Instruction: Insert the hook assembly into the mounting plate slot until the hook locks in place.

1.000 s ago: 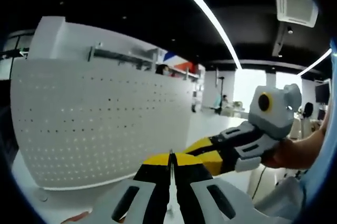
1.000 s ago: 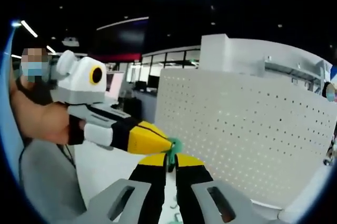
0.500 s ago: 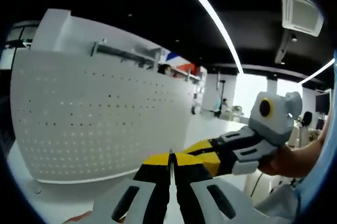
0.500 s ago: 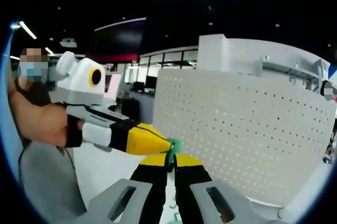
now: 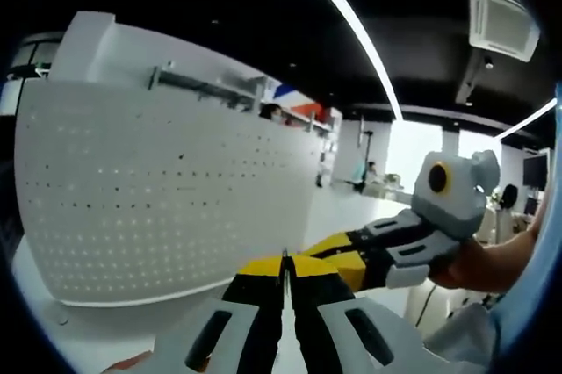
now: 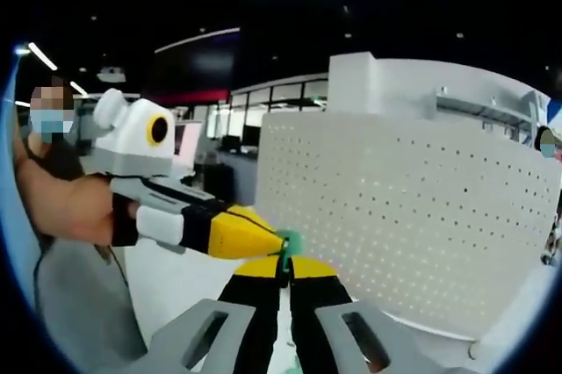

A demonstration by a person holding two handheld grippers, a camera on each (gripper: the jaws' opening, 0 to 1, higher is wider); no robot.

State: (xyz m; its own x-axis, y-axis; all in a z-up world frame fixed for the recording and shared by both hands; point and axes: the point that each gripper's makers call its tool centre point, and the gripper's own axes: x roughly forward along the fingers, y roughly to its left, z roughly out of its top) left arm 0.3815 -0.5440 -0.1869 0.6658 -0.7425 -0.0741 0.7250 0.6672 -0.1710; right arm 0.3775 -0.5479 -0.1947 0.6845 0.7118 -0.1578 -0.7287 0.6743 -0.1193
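Green plastic hook [image 6: 289, 240], mostly hidden, sits pinched between the clenched right tongs [image 6: 283, 262] and left tongs [image 6: 274, 242], before the white perforated pegboard [image 6: 413, 216].

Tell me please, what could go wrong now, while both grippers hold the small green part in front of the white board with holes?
1. Both the left gripper and the right gripper pinch the same tiny green part at their tips. If the hands pull apart, it may slip or drop.
2. The green part is mostly covered by the yellow tips, so aiming it at a hole in the pegboard is guesswork.
3. The pegboard stands upright; a hard push might tip or shift it.
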